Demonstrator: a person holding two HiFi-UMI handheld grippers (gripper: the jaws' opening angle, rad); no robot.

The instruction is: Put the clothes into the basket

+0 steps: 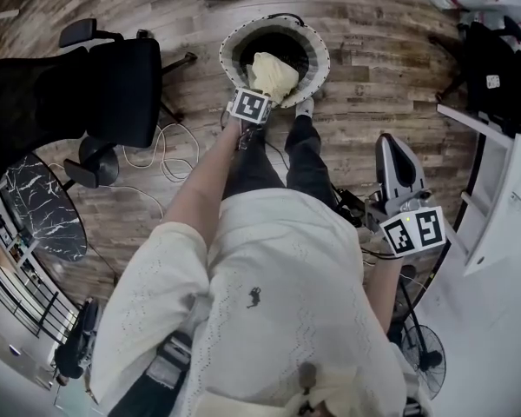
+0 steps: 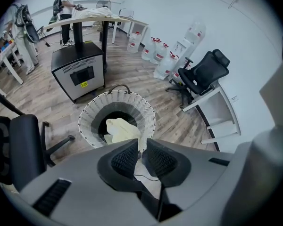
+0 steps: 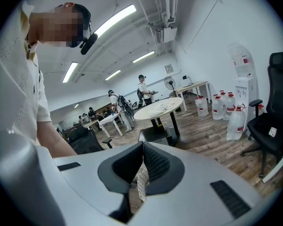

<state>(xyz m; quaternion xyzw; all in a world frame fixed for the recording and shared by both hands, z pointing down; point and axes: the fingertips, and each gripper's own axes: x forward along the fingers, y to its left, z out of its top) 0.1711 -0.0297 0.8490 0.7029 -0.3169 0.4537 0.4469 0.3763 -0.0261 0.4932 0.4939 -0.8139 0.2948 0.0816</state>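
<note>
The white ribbed basket (image 1: pixel 317 55) stands on the wood floor in front of the person's feet. A cream garment (image 1: pixel 273 75) is piled inside it, rising above the rim. My left gripper (image 1: pixel 251 106) hangs over the basket's near edge and points steeply down. In the left gripper view the left gripper (image 2: pixel 141 145) stands open by a narrow gap with nothing between the pads, and the garment (image 2: pixel 122 128) lies just beyond the tips in the basket (image 2: pixel 92 114). My right gripper (image 1: pixel 412 231) is held back at the person's right side. In its own view the right gripper (image 3: pixel 142 149) is shut and empty.
A black office chair (image 1: pixel 113 89) stands left of the basket, with loose cables (image 1: pixel 156 156) on the floor between them. A round dark table (image 1: pixel 39 211) sits lower left, a white desk (image 1: pixel 504 198) and a fan (image 1: pixel 427 363) at the right. A black cabinet (image 2: pixel 80 72) stands behind the basket.
</note>
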